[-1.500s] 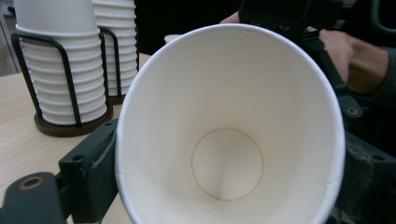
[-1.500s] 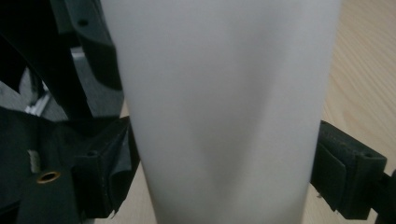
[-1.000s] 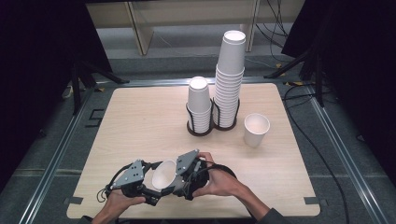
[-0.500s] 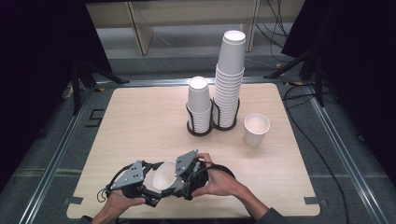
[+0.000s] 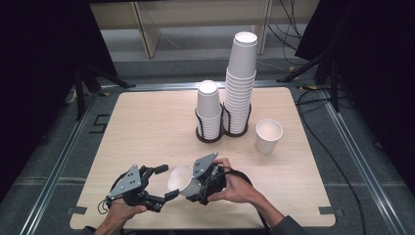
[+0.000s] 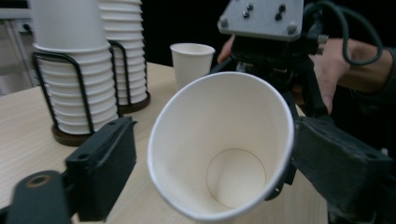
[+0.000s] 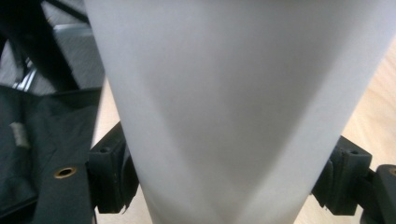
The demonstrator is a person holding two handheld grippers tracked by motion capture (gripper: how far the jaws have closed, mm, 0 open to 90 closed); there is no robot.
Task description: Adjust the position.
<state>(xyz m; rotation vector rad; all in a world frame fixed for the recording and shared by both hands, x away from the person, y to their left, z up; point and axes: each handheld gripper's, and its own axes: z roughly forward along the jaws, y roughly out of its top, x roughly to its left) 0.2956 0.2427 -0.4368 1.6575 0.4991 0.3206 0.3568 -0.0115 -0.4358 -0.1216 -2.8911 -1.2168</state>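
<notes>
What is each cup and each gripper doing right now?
Held paper cup: on its side, empty, mouth toward the left gripper.
Right gripper: shut on the held paper cup.
Left gripper: jaws just been closing, either side of the rim, one jaw not touching.
Lone paper cup: upright, empty, on the table.
Short cup stack: nested, standing.
Tall cup stack: nested, standing.

A pale wooden surface (image 5: 147, 127) sits in a metal frame (image 5: 350, 147) on grey floor (image 5: 186, 41), with black drapes (image 5: 39, 73) at nine and three o'clock, a light wooden shelf unit (image 5: 195, 12) at twelve (its legs pale too) and cables (image 5: 288, 24) trailing behind.
</notes>
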